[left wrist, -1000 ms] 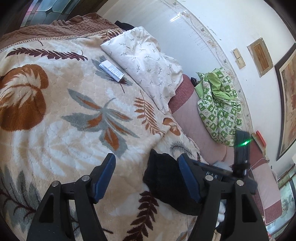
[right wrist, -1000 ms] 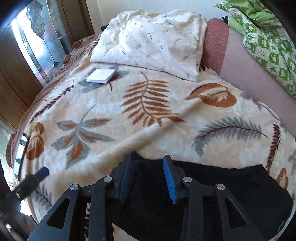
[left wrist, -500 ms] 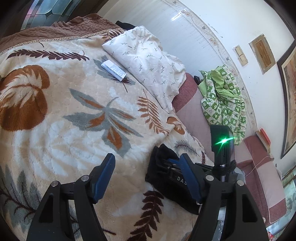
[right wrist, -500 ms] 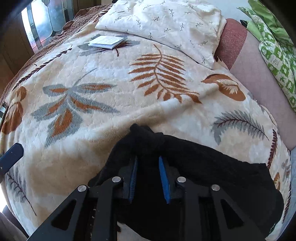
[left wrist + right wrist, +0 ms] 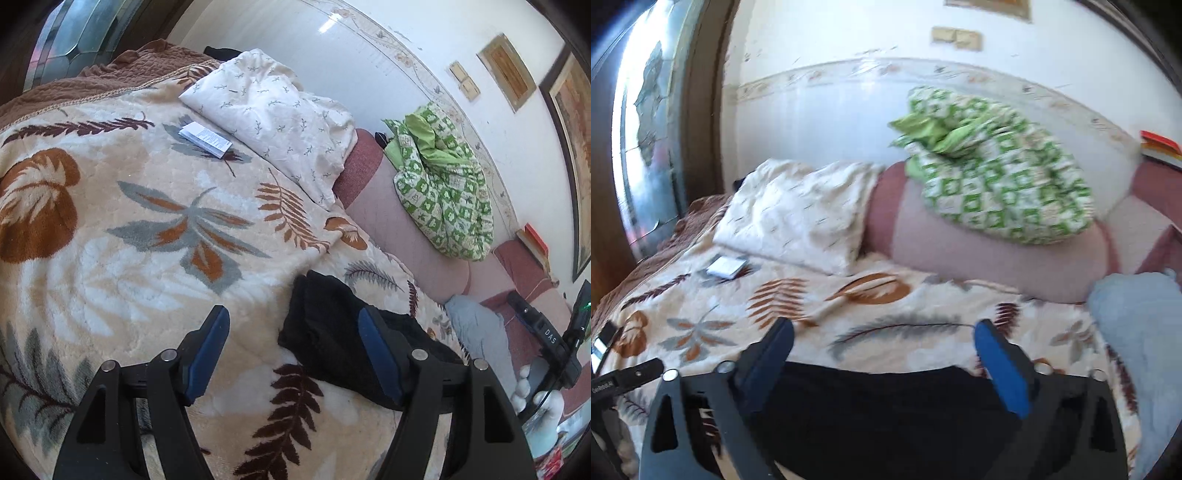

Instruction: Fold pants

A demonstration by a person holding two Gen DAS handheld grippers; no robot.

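Left wrist view shows the black pants [image 5: 325,332] bunched on the bed [image 5: 110,266], near right, with the left claw [image 5: 291,332] and right claw [image 5: 882,347] both wide open, holding nothing. Released this loosely, the thick fold could likely spring open or slide on the plush blanket.

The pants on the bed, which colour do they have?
The pants are plain black, seen best in the left wrist view.

"DAS" on right hand-held gripper [image 5: 546,334]

Black triangular arms, blue-padded jaws, silver screws, white glove [image 5: 541,400]
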